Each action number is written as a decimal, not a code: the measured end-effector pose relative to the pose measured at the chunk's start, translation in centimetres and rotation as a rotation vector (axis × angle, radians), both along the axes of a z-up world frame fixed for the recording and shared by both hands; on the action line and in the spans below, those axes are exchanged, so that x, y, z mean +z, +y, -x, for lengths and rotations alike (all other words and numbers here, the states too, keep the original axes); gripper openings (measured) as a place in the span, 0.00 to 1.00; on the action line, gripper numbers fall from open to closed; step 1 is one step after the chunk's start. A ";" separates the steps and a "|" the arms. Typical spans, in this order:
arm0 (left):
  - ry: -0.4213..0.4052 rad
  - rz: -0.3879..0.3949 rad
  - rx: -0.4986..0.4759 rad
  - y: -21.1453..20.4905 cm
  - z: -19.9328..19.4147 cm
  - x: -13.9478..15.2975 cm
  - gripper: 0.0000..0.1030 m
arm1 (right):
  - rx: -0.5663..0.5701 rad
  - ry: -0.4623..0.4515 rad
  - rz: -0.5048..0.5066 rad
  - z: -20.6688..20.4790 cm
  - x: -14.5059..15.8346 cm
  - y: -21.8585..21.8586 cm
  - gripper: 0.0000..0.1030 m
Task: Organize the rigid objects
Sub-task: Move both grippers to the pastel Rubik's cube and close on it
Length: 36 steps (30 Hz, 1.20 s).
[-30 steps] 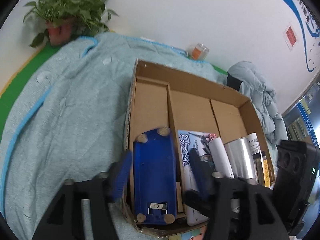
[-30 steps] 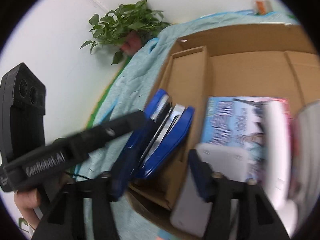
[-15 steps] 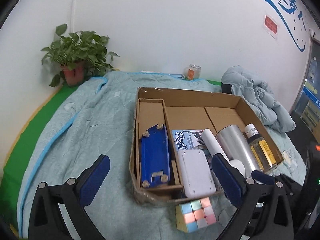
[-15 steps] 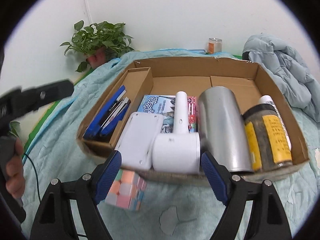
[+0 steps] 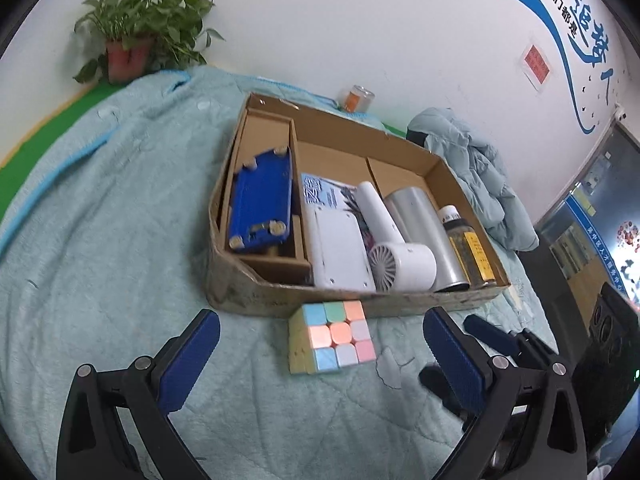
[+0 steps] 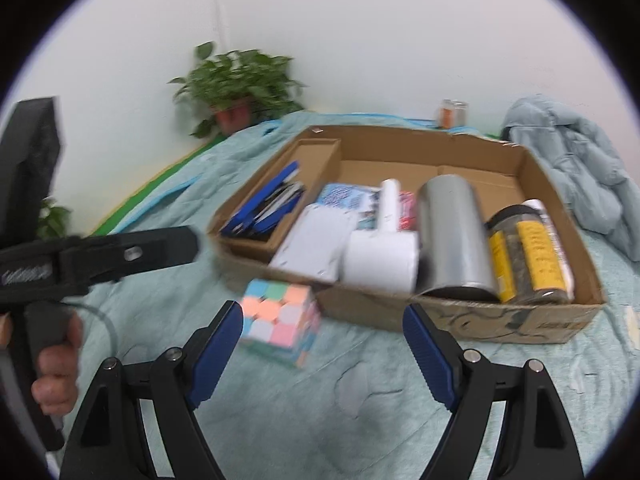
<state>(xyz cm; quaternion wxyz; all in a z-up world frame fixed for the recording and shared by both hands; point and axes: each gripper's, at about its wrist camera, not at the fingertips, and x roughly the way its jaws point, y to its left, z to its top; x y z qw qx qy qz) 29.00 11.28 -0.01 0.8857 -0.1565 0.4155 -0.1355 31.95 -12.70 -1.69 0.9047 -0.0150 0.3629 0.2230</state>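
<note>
An open cardboard box (image 5: 256,300) lies on a pale green blanket. Its left compartment holds a blue stapler (image 5: 260,200). To the right lie a white flat device (image 5: 340,248), a white hand fan (image 5: 400,260), a silver cylinder (image 5: 424,228) and a yellow-labelled jar (image 5: 468,248). A pastel puzzle cube (image 5: 332,336) sits on the blanket against the box front. My left gripper (image 5: 320,322) hangs open just short of the cube, touching nothing. My right gripper (image 6: 324,314) is open and empty too, with the cube (image 6: 280,316) near its left finger.
A potted plant (image 5: 132,40) stands at the back left by the wall and a small jar (image 5: 356,98) behind the box. A crumpled blue-grey quilt (image 5: 472,160) lies right of the box. A person's hand (image 6: 52,372) holds the left gripper's handle.
Both grippers have drawn back from inside the box to the blanket in front of it, and their jaws stand wider. The stapler and the white device stay in the box.
</note>
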 end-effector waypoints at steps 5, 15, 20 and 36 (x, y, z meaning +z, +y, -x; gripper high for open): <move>0.056 0.045 -0.013 -0.2 -0.9 -2.1 0.99 | 0.160 0.020 -0.056 1.5 -1.6 0.1 0.80; 0.189 0.079 -0.081 -2.2 -5.1 -7.4 0.91 | 0.252 0.089 -0.082 -0.2 -4.8 0.6 0.80; 0.252 0.149 -0.092 -2.3 -7.1 -9.5 0.73 | 0.272 0.123 -0.102 -2.6 -5.8 1.9 0.79; 0.216 0.127 -0.094 -4.0 -6.8 -10.9 0.67 | 0.256 0.178 -0.074 -4.8 -9.1 3.7 0.58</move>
